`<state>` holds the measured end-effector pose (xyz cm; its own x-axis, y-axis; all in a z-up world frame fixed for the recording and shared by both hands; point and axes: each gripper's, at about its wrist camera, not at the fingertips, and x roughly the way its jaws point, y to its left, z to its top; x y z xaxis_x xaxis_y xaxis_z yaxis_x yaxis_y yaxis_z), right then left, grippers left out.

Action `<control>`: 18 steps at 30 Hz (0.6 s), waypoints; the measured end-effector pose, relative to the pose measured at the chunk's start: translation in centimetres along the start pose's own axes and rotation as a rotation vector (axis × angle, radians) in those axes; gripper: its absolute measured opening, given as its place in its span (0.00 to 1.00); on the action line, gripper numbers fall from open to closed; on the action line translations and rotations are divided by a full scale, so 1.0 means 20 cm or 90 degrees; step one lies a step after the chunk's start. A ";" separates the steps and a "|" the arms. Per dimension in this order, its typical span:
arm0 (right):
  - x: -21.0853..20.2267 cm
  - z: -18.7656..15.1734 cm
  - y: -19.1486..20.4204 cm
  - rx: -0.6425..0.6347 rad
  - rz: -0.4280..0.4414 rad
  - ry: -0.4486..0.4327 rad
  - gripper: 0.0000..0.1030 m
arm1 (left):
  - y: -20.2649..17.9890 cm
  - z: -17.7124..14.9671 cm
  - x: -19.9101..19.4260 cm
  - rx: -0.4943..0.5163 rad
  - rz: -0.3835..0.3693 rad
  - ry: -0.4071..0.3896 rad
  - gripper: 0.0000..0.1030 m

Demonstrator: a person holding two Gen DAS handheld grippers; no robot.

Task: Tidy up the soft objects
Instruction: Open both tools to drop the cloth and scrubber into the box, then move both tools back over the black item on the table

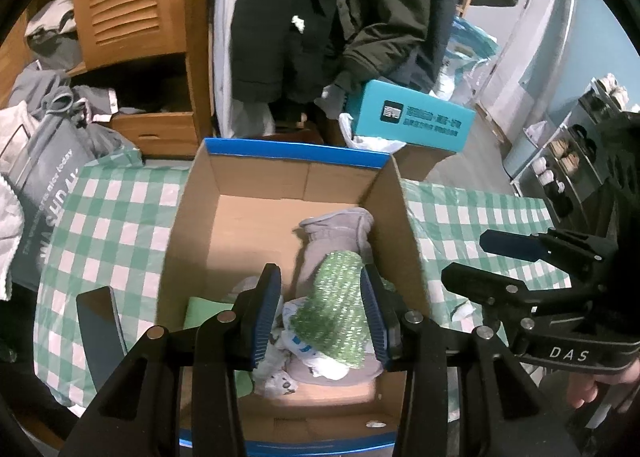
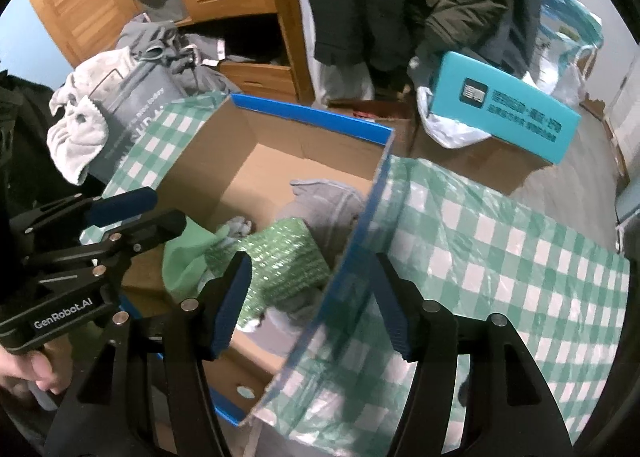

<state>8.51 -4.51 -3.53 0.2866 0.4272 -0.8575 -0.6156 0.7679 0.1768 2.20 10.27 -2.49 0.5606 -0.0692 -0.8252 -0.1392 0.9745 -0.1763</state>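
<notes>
Over the cardboard box [image 1: 276, 181] w/ blue rim, on a green-checked tablecloth [image 1: 108, 217], the left gripper [image 1: 322, 309] is spread wide; a sparkly green cloth [image 1: 334, 313] sits between its fingers, touching the right pad, not pinched. It lies atop a grey mitten [image 1: 336, 233] & white bits inside. Right gripper [image 2: 316, 309] is released too, straddling the box's right wall. Teal carton [image 1: 412, 117] behind.
</notes>
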 end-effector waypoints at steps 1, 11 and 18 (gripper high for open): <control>-0.01 -0.01 -0.02 0.004 -0.001 -0.001 0.61 | -0.02 0.00 0.00 0.005 -0.002 0.000 0.44; -0.10 -0.08 -0.14 0.028 -0.013 -0.009 0.63 | -0.22 -0.01 0.02 0.050 -0.022 0.009 0.46; -0.15 -0.14 -0.26 0.054 -0.024 -0.013 0.64 | -0.37 -0.04 0.06 0.080 -0.039 0.025 0.47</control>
<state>8.71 -11.17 -3.17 0.3242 0.4068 -0.8541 -0.5400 0.8209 0.1860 3.24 2.82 -2.51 0.5321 -0.1352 -0.8358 -0.0008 0.9871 -0.1602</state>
